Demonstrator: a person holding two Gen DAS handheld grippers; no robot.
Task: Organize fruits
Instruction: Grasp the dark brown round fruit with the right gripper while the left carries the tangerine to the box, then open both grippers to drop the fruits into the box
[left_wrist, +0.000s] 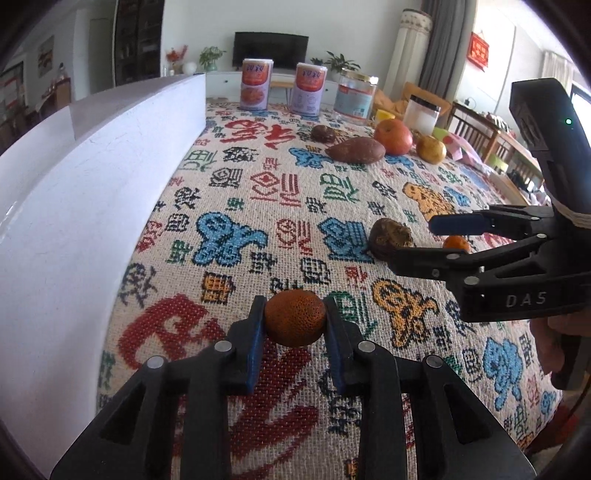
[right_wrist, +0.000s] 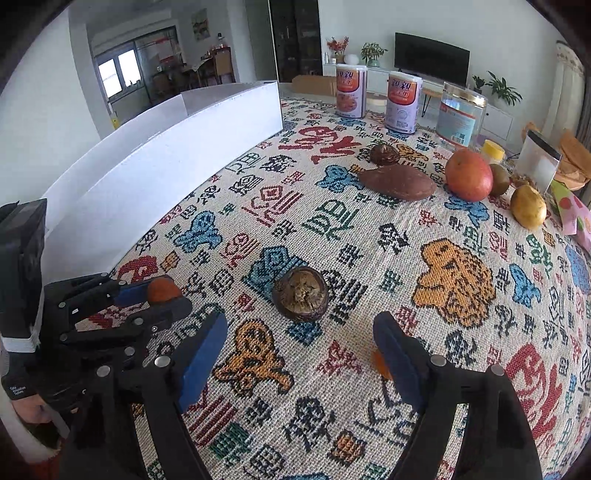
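Note:
My left gripper (left_wrist: 294, 325) is shut on a small rough orange fruit (left_wrist: 294, 322), held just above the patterned cloth; it also shows in the right wrist view (right_wrist: 162, 290). My right gripper (right_wrist: 300, 350) is open above the cloth, and in the left wrist view (left_wrist: 413, 242) it reaches in from the right. A dark brown dried fruit (right_wrist: 300, 294) lies just ahead of its fingers. A small orange fruit (right_wrist: 380, 363) is partly hidden behind the right finger. Farther back lie a sweet potato (right_wrist: 397, 182), a red apple (right_wrist: 468, 175), a yellow pear (right_wrist: 528, 206) and another brown fruit (right_wrist: 384, 154).
A long white box (right_wrist: 166, 158) runs along the left side of the table. Two cans (right_wrist: 351, 90), (right_wrist: 402, 101) and a clear jar (right_wrist: 460, 114) stand at the far edge. A white-lidded container (right_wrist: 539, 162) stands at the back right.

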